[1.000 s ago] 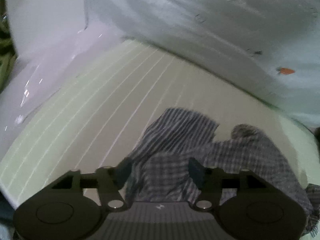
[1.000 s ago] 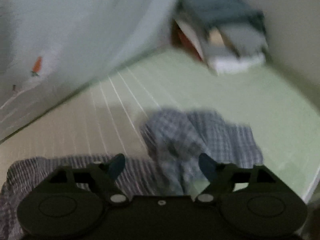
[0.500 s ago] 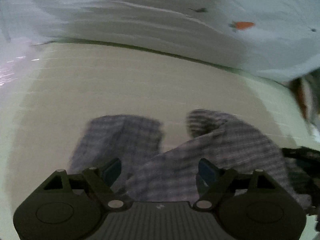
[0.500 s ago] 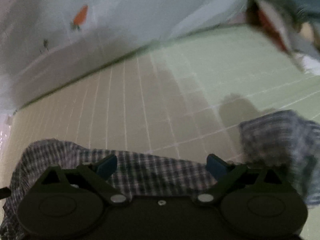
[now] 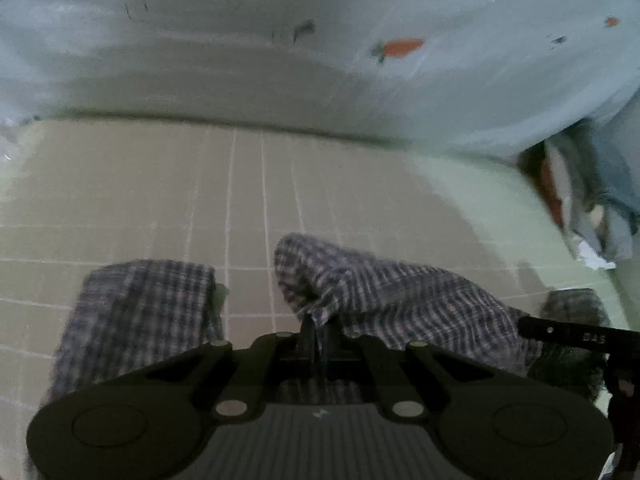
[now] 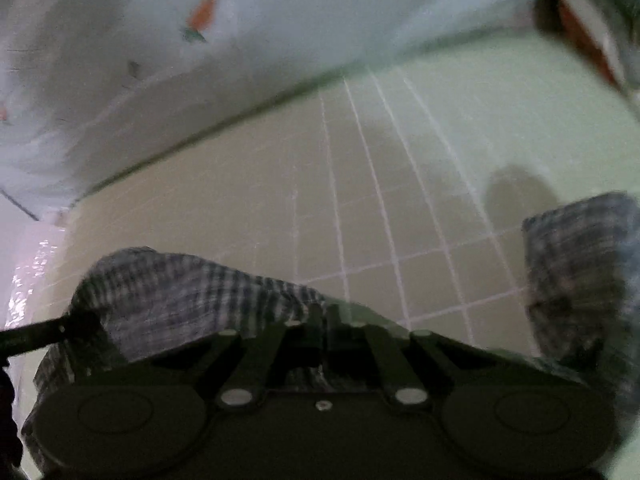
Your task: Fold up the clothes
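Over on the left wrist view you get the left gripper (image 5: 319, 330) with jaws that just snapped closed, pinching a raised fold of the plaid cloth (image 5: 400, 296), plus a flat plaid flap lying apart on the left, and the other tool's black tip poking in at right. Only the right wrist view shows the right gripper (image 6: 325, 320), also just closed tight on the cloth's (image 6: 192, 292) edge, though it's blurry. Cloth sits crumpled on the green gridded mat (image 5: 140, 184), below a pale sheet (image 5: 460, 92) with little carrots.
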Motion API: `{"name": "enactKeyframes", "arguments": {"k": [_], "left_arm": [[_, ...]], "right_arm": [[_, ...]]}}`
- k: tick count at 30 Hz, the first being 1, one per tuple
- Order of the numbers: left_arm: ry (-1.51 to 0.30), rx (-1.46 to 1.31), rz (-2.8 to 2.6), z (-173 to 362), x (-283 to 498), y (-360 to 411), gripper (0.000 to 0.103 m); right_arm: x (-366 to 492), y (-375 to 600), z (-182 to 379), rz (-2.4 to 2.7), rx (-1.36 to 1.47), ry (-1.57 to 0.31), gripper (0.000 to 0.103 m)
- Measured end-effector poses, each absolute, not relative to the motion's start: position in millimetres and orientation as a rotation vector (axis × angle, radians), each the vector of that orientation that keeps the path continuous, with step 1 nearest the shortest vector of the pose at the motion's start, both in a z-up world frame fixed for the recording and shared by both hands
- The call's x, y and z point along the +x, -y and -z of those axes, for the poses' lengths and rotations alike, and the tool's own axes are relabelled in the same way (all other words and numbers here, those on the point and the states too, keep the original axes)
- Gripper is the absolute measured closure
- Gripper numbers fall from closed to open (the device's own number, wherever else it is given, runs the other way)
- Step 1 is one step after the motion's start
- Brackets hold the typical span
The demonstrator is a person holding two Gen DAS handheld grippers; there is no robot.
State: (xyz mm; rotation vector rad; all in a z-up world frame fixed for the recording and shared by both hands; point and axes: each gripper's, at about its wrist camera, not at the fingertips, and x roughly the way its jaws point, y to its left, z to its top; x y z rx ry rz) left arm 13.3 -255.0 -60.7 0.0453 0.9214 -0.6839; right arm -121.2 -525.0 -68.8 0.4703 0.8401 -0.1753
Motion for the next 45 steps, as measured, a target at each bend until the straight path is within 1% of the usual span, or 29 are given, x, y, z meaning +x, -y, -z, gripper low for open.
{"name": "enactKeyframes", "arguments": {"k": [4, 7, 10, 13, 16, 18, 22, 23, 25, 28, 29, 30, 31, 32, 33, 34, 35, 36, 39, 45], "left_arm": [[-0.943, 0.000, 0.676, 56.2, -22.4, 224.6, 0.099], [-1.021, 0.024, 0.652, 77.3, -47.1, 214.7, 0.099], [-1.100, 0.049, 0.626, 101.2, -64.1, 212.8, 0.099], [-1.117, 0.071, 0.609, 108.1, -73.1, 210.9, 0.099], [-1.109, 0.050, 0.601, 106.6, -73.9, 207.5, 0.099], [-1.107, 0.045, 0.596, 106.3, -73.5, 208.0, 0.099], [-1.104, 0.050, 0.590, 106.3, -74.0, 212.8, 0.098], [-1.104, 0.052, 0.588, 106.2, -74.2, 214.3, 0.098], [-1.104, 0.050, 0.585, 105.8, -74.3, 212.6, 0.096], [-1.107, 0.035, 0.570, 106.9, -73.6, 208.5, 0.095], [-1.108, 0.036, 0.569, 107.5, -73.6, 208.5, 0.095], [-1.108, 0.041, 0.570, 108.4, -74.8, 208.0, 0.096], [-1.105, 0.046, 0.572, 108.5, -75.9, 207.6, 0.098], [-1.097, 0.054, 0.576, 106.6, -76.7, 207.7, 0.098], [-1.087, 0.061, 0.579, 103.9, -77.4, 207.7, 0.099], [-1.070, 0.069, 0.580, 99.0, -77.9, 207.4, 0.099], [-1.053, 0.071, 0.583, 93.5, -77.9, 207.1, 0.099], [-1.033, 0.059, 0.593, 86.1, -76.2, 206.6, 0.099], [-0.955, 0.052, 0.612, 59.4, -67.4, 211.6, 0.100], [-0.784, 0.041, 0.647, 6.4, -16.8, 231.8, 0.100]], "right_arm": [[-170.5, 519.4, 47.1, 0.183, 0.474, -0.778, 0.102], [-196.3, 520.0, 59.5, 0.178, 0.561, -0.837, 0.101], [-208.3, 513.8, 83.9, 0.175, 0.618, -0.940, 0.101], [-211.0, 503.8, 86.1, 0.163, 0.602, -0.972, 0.099], [-211.6, 499.9, 74.9, 0.160, 0.589, -0.933, 0.085], [-208.9, 501.8, 66.4, 0.139, 0.597, -0.883, 0.062], [-192.3, 500.1, 56.6, 0.092, 0.598, -0.823, 0.052], [-187.2, 498.7, 55.2, 0.079, 0.594, -0.814, 0.045], [-176.3, 493.4, 53.2, 0.059, 0.582, -0.805, 0.042], [-164.4, 489.0, 55.0, 0.000, 0.568, -0.813, 0.024], [-159.5, 485.9, 59.1, -0.026, 0.568, -0.838, 0.023], [-155.0, 482.7, 64.6, -0.048, 0.568, -0.871, 0.024], [-153.5, 480.5, 68.6, -0.061, 0.565, -0.891, 0.027], [-153.5, 478.7, 71.9, -0.070, 0.561, -0.905, 0.039], [-155.1, 478.7, 72.0, -0.086, 0.568, -0.903, 0.057], [-157.5, 479.5, 70.8, -0.105, 0.579, -0.894, 0.065], [-158.9, 481.9, 68.6, -0.108, 0.588, -0.879, 0.076], [-159.6, 484.9, 64.7, -0.108, 0.592, -0.864, 0.083], [-157.0, 493.4, 46.2, -0.126, 0.604, -0.799, 0.086], [-119.1, 512.1, -9.2, -0.157, 0.555, -0.632, 0.087]]}}
